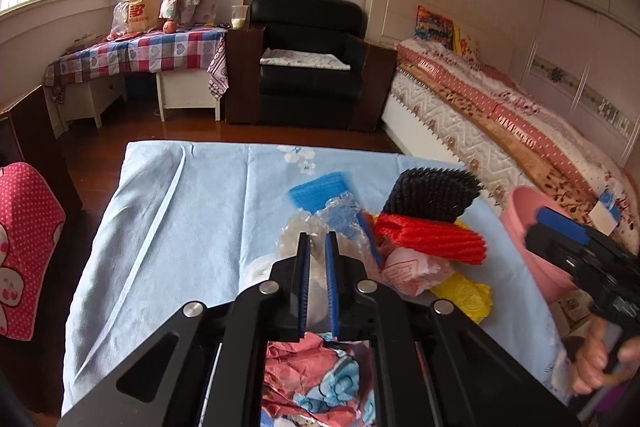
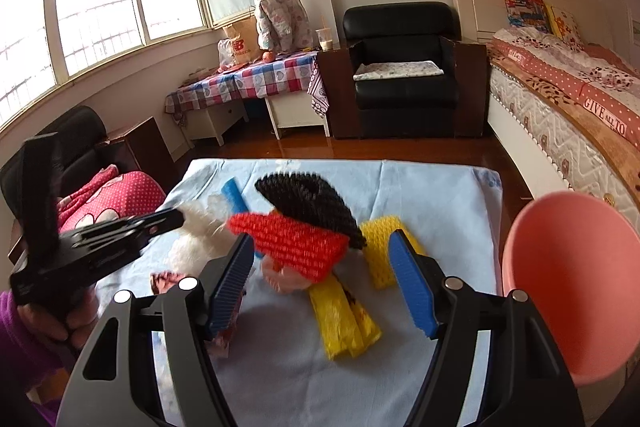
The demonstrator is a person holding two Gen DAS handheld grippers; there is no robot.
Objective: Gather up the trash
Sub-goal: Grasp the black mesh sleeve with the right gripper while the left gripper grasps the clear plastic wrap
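Note:
My left gripper (image 1: pixel 318 247) is shut on a crumpled clear plastic wrapper (image 1: pixel 344 219) on the light blue tablecloth (image 1: pixel 180 227). Beside the wrapper lie a blue foam net (image 1: pixel 320 191), a black one (image 1: pixel 432 191), a red one (image 1: pixel 432 239), a pink wrapper (image 1: pixel 408 271) and a yellow net (image 1: pixel 464 295). My right gripper (image 2: pixel 320 239) hangs open just over the red net (image 2: pixel 292 243) and touches nothing. The black net (image 2: pixel 312 203) lies behind it and yellow nets (image 2: pixel 344 319) in front. A pink basin (image 2: pixel 572 279) stands to the right.
A red and blue patterned wrapper (image 1: pixel 316 375) lies under my left gripper. The bed (image 1: pixel 500 115) runs along the right, close to the table. A black armchair (image 1: pixel 308 67) and a checked table (image 1: pixel 140 55) stand at the back. A red dotted cushion (image 1: pixel 24 247) sits to the left.

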